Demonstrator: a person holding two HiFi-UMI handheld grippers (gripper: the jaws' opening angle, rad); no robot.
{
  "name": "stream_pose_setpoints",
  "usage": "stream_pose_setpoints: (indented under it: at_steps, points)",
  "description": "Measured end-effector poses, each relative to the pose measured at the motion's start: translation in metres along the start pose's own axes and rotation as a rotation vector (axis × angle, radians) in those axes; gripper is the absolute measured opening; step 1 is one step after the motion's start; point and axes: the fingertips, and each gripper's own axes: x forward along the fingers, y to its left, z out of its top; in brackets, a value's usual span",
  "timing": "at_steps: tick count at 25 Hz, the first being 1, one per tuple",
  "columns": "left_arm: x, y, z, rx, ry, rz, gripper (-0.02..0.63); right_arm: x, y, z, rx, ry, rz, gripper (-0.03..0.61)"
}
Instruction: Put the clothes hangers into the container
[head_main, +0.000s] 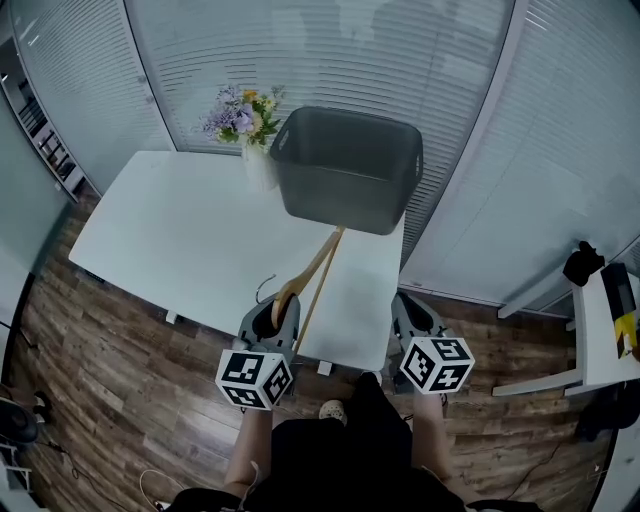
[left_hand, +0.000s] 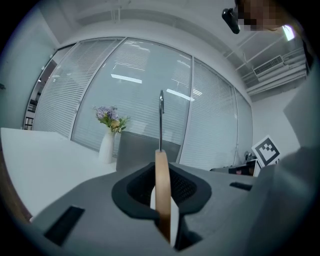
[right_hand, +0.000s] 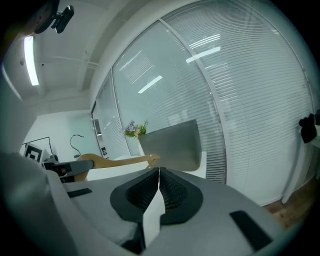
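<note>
Left gripper (head_main: 272, 312) is clamped on 1 wooden hanger (head_main: 312, 272) near its hook. The hanger's long axis points straight at the bin (head_main: 345, 200), its far tip just short of the bin's near wall and seemingly below the rim. Right gripper (head_main: 412, 312) hangs back from the bin, its 2 jaws together and empty.

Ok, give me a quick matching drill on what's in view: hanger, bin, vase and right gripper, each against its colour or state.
Things:
1. hanger
2. bin
3. vase
4. right gripper

States:
A. shut, nothing between its jaws
B. wooden, clamped in the left gripper
C. grey, open-topped
D. white, holding flowers

Pairs: 1-B, 2-C, 3-D, 4-A.
</note>
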Motion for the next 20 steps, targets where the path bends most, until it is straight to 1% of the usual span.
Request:
stream_pose_setpoints:
  at_steps: [5, 12, 16, 20]
  points:
    - [-0.001, -0.004, 0.025, 0.012, -0.060, -0.021, 0.060, 0.002, -0.005, 0.021, -0.039, -0.029, -0.004, 0.029]
    - [0.012, -0.004, 0.063, 0.022, -0.135, -0.039, 0.060, 0.019, -0.002, 0.067, -0.145, -0.066, 0.057, 0.029]
    - [0.021, 0.003, 0.083, 0.028, -0.158, -0.027, 0.060, 0.030, -0.002, 0.090, -0.196, -0.083, 0.086, 0.029]
    - [0.034, 0.007, 0.103, 0.068, -0.175, -0.019, 0.060, 0.044, -0.008, 0.112, -0.243, -0.090, 0.107, 0.029]
